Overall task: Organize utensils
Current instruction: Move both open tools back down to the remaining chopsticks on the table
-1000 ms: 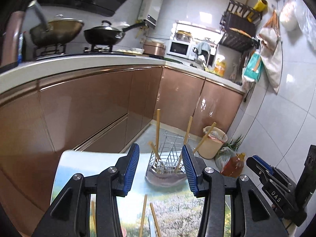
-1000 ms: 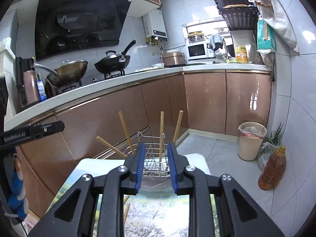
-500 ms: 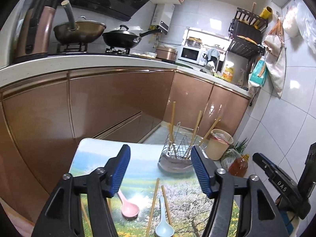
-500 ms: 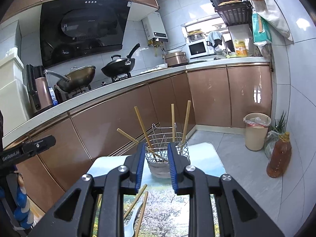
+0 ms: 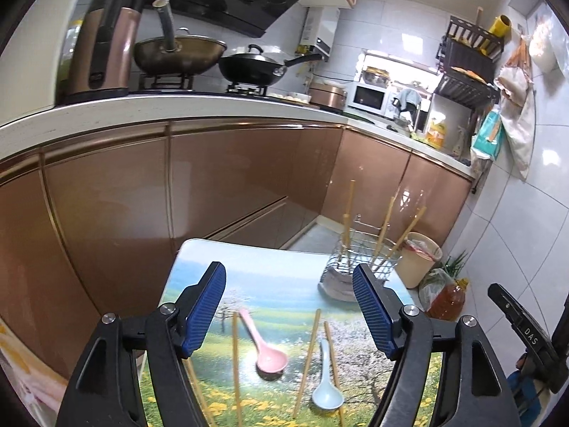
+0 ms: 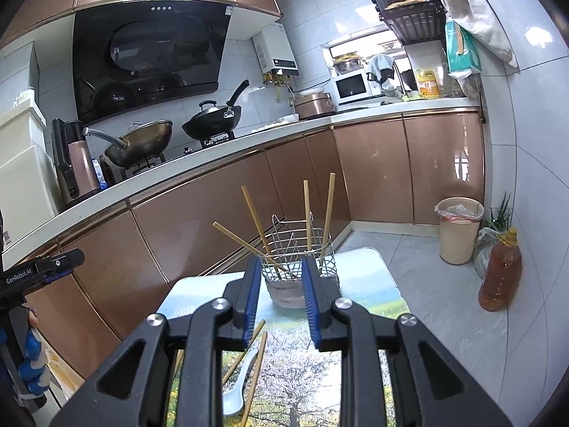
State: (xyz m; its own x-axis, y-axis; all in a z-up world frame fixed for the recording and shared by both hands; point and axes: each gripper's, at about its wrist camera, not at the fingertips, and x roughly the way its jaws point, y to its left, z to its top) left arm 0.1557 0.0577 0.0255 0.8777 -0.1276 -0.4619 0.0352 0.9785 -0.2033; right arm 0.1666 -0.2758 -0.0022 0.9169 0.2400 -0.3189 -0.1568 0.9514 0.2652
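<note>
Left gripper hung above the near part of the landscape-print table, jaws spread wide and just opened further, nothing between the pads. Below the gap lay a pink spoon, bowl toward the camera, handle running away and slightly left. To its right a pale blue spoon lay bowl-near, handle pointing away. Loose chopsticks lay alongside both spoons, long axes running roughly near-to-far. A wire utensil basket stood at the table's far right corner, beyond the right finger, with four chopsticks leaning upright in it.

Right gripper had its jaws drawn close with a narrow gap, pinching nothing; the basket showed just past its tips.
</note>
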